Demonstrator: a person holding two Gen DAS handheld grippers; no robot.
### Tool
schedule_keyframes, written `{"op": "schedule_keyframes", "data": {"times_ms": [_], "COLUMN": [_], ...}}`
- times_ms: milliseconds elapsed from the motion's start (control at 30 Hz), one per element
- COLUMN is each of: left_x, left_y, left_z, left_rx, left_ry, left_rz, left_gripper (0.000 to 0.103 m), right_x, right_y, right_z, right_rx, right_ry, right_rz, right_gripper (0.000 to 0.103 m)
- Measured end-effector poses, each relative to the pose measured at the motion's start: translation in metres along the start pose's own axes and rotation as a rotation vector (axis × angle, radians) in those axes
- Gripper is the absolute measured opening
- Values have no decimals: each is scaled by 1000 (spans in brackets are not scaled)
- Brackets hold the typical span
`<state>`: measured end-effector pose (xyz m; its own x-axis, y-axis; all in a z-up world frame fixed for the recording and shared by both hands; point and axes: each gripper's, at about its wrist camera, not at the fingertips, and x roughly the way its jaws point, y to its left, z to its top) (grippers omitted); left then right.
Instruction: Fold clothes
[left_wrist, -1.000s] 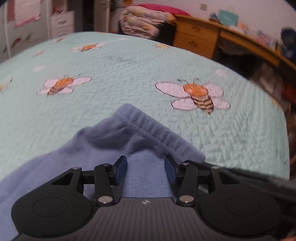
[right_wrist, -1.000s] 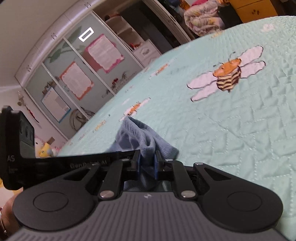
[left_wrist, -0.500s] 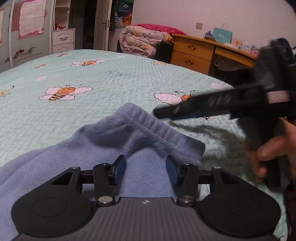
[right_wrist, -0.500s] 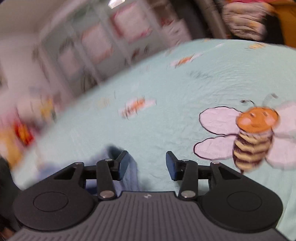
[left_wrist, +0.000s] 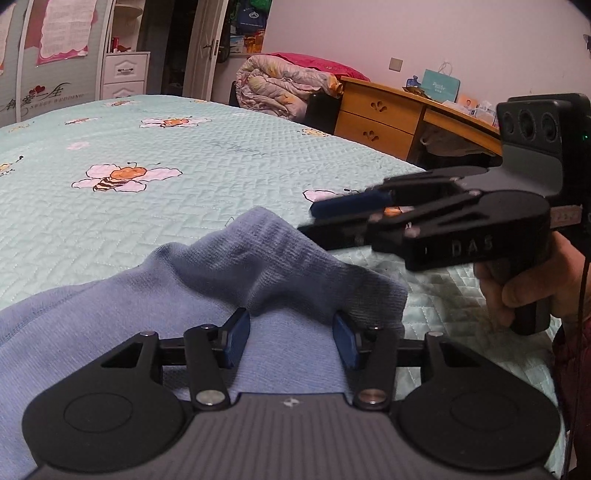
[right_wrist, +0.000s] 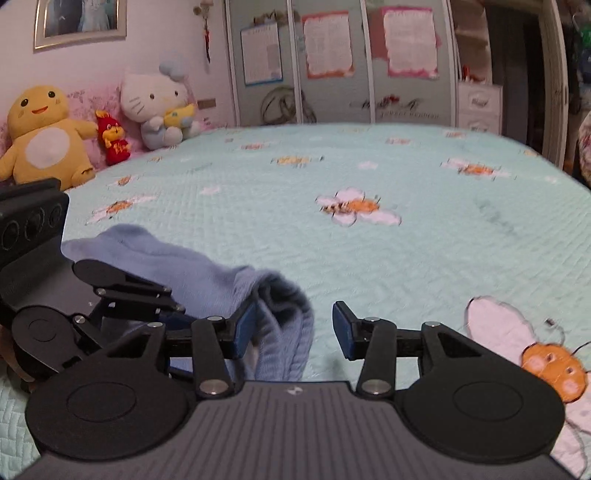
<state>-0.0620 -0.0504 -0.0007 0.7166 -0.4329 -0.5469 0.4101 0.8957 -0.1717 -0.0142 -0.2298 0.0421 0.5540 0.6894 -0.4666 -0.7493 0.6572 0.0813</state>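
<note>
**Blue knit garment bunched on the bed, both grippers spread**

A soft, periwinkle-blue knitted garment with a ribbed cuff (left_wrist: 273, 273) lies rumpled on the mint-green quilted bedspread printed with bees (left_wrist: 155, 229), near the edge where the person stands. Its ribbed end humps up in a loose ridge and the rest spreads off to the left, out of view. No flat, squared fold shows in the part visible; I would judge that the folding is not finished, though how many folds the hidden part already carries I cannot tell.

The left gripper (left_wrist: 291, 341) hangs low over the cloth with its jaws set wide apart. The blue pads (left_wrist: 234, 341) sit on either side of a smooth stretch of fabric, at or just above it, and nothing is pinched between them.

The right gripper (right_wrist: 293, 330), held in the person's hand (left_wrist: 524, 288), is also spread wide. Its left pad (right_wrist: 245, 328) sits against the ribbed cuff's edge in the right wrist view; the other pad stands over bare bedspread, so it grips nothing.
</note>
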Motion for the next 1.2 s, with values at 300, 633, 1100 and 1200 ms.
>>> {"op": "schedule_keyframes", "data": {"times_ms": [300,633,1100,1200], "left_x": [0,-2,-1,-1], "left_y": [1,4,4,4], "left_z": [-1,-2,0,1], "left_rx": [-2,-19,-15,-13], "left_ry": [-2,-5,2,9], "left_rz": [-3,-20,-24,-22], "left_gripper": [54,55,55,56], "right_x": [42,61,85,81], "right_y": [-26,-18,-82,-89], "right_z": [3,17,1,3], "right_rx": [-115,-289,149,168], "right_ry": [85,111,92,123], "right_rz": [63,325,245,236], "right_gripper": [52,52,73,72]}}
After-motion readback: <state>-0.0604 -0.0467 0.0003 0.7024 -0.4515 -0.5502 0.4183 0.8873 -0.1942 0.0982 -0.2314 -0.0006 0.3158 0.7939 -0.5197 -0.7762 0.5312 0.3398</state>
